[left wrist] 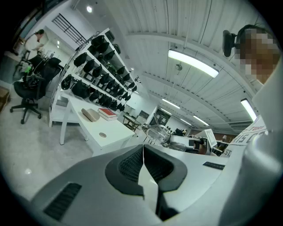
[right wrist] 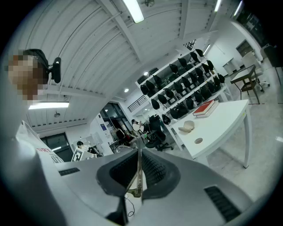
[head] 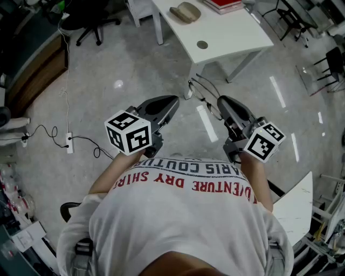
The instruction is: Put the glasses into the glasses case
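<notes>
My right gripper (head: 221, 103) is shut on a thin temple of the wire-framed glasses (head: 206, 95), which hang in the air over the floor, short of the white table (head: 232, 32). In the right gripper view the temple (right wrist: 138, 176) runs between the closed pads. A tan glasses case (head: 186, 12) lies closed on the table's far part, also seen as the case (right wrist: 189, 126) and the case (left wrist: 90, 114). My left gripper (head: 173, 102) is shut with nothing in it, level with the right one. From the left gripper view the glasses (left wrist: 158, 132) show just past its tips.
A red book (head: 223, 4) lies beside the case and a small round disc (head: 202, 45) sits nearer on the table. Office chair (head: 94, 21) at the back left, power strip with cable (head: 68, 143) on the floor, shelves of black bags (left wrist: 97, 66) behind the table.
</notes>
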Tool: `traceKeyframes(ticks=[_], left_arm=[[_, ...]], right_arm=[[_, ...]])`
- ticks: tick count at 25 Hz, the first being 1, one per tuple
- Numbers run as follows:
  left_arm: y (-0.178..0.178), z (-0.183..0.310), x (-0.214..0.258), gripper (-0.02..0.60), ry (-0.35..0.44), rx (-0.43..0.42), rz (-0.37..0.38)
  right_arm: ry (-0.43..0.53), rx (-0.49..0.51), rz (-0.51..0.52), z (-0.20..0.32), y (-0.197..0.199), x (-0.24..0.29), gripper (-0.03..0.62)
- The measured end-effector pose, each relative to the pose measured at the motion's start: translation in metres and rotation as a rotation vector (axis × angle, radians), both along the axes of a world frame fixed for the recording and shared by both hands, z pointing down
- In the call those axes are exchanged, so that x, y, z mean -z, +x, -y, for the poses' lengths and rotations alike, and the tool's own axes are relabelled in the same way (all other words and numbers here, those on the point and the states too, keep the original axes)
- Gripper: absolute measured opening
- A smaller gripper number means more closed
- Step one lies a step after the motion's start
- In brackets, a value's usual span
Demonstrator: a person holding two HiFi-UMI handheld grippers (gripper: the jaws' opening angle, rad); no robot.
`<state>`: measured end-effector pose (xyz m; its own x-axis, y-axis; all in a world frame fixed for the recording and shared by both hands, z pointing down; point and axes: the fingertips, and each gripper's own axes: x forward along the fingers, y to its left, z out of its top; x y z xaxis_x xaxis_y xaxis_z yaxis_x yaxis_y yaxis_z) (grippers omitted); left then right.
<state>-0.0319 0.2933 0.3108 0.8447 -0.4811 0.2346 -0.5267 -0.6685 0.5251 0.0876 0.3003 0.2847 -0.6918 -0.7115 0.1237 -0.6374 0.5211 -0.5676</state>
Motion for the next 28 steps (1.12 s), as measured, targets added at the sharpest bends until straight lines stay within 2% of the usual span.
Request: traceKeyframes(ticks=[19,22,28], left_arm=[[-0.011,-0.011,-0.001,0.029,0.041,0.008,0.036],[-0.015,0.004,-0.007,0.029,0.035,0.017,0.041],[-0.020,0.064,-0.013,0.029,0.013,0.026,0.038]], right_arm=[[0.030,-0.037,0.054,-0.001,0.000,-0.002,0.038],[0.025,-0.031,0.056,0.016,-0.003,-0.007,0.038],[0.004,-0.006,0.051,0.079,-0.013,-0.013,0.038]])
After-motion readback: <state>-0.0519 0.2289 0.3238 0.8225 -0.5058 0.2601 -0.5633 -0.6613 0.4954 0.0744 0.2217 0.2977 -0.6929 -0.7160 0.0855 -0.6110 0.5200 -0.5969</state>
